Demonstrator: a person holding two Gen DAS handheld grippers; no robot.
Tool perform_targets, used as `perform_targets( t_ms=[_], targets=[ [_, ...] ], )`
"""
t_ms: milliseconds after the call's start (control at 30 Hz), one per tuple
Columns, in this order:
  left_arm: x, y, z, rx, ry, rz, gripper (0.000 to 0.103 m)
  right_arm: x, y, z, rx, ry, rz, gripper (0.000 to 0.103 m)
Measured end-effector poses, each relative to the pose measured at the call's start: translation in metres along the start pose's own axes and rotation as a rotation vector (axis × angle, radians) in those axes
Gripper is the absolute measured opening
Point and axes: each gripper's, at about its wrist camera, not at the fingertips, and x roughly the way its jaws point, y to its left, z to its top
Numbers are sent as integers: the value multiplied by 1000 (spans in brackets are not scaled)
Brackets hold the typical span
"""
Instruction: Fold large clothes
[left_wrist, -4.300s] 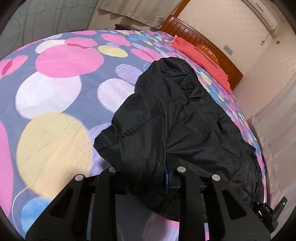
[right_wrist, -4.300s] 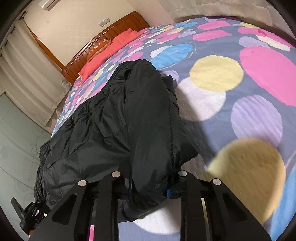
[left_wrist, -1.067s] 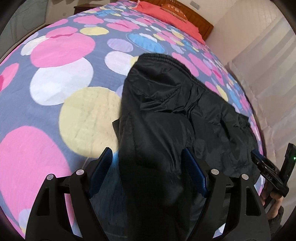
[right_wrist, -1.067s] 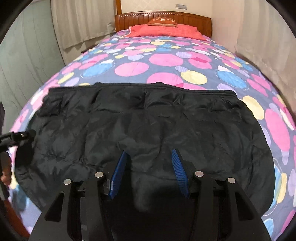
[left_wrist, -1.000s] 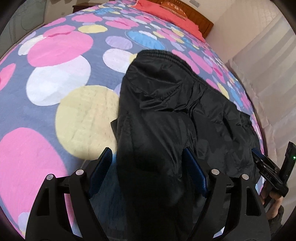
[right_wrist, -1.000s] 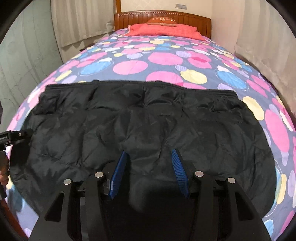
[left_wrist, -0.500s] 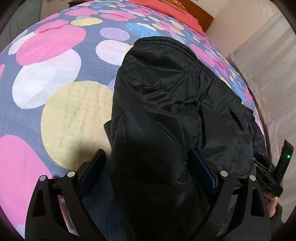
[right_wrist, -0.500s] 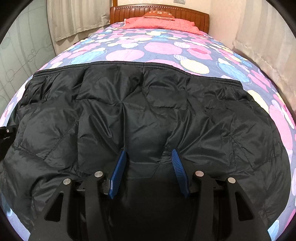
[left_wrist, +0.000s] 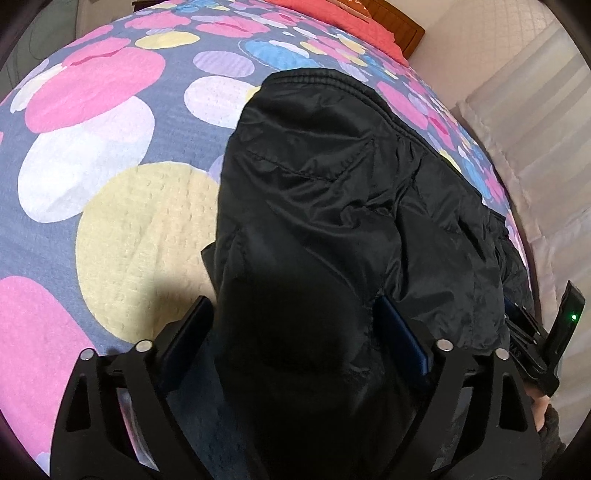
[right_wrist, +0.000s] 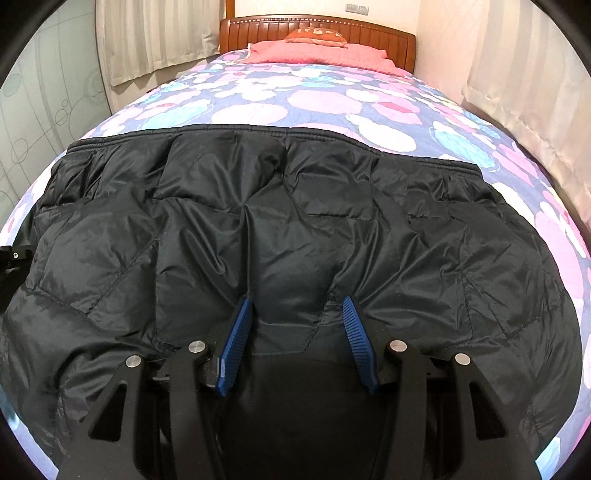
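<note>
A large black puffer jacket (right_wrist: 295, 229) lies spread flat across the bed, hem edge toward the headboard. In the left wrist view the jacket (left_wrist: 332, 206) runs away to the right, its near end lying between my fingers. My left gripper (left_wrist: 295, 325) is open, its jaws wide on either side of the jacket's near end. My right gripper (right_wrist: 297, 325) is open over the jacket's near middle edge, with fabric lying between the blue pads (right_wrist: 236, 339) but not pinched. The right gripper also shows at the right edge of the left wrist view (left_wrist: 535, 332).
The bed has a quilt (left_wrist: 110, 206) with pink, yellow, white and blue circles. A red pillow (right_wrist: 317, 51) and wooden headboard (right_wrist: 317, 27) are at the far end. Curtains (right_wrist: 535, 74) hang along the right side, a patterned wall (right_wrist: 37, 122) on the left.
Both grippers have moved closer and lower over the jacket since a second ago. The left jaws have spread a little wider around the near end. Earlier, both were shut on the jacket.
</note>
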Motion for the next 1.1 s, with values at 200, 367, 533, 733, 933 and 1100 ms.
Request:
perform_targets(
  t_ms=[200,367,533,733,933,1100],
  targets=[
    [5,2,0,6,0,-8,90,-1,-1,-1,1,-7,3,51],
    [5,-2,-3,28,-6,9,87,0,-2,-1,0,-6,3,51],
    [6,-8,-6,58,-9,-3,72,-2,-2,0,0,-10,2,51],
    [7,-16,-7,65,8,-34,46,-2,-2,-1,-2,-12,0,51],
    [-8,-41,-11,120,-25,24,22,-1,-2,-1,-5,-18,-5,51],
    [-29,-58,-9,120,-55,18,18,0,-1,0,-4,-28,-6,51]
  ],
)
